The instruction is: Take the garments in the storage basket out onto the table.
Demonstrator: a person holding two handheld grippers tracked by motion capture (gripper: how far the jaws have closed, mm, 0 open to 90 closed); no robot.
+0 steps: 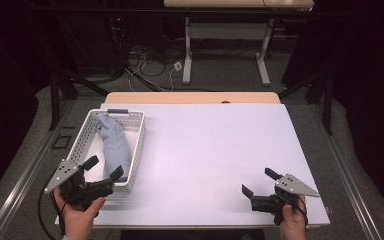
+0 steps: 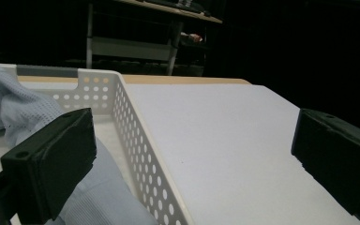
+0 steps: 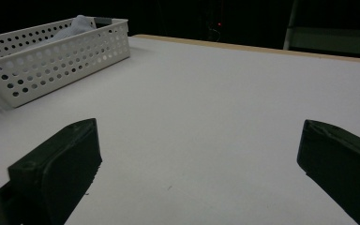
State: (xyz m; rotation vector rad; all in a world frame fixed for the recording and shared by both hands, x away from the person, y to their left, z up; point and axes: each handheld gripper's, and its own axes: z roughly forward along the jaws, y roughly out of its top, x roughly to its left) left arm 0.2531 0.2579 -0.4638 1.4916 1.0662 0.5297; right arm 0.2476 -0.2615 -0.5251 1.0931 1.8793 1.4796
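A white perforated basket stands at the table's left with a light blue cloth lying lengthwise in it. My left gripper is open at the basket's near right corner. In the left gripper view its jaws straddle the basket wall, one over the cloth and one over the table, holding nothing. My right gripper hovers open and empty near the front right of the table. From the right gripper view, the basket sits far off to the left with the cloth peeking over its rim.
The table is covered by a white sheet, with a wooden edge at the far side. Beyond it stand a second table on white legs and cables on the floor. Dark curtains flank both sides.
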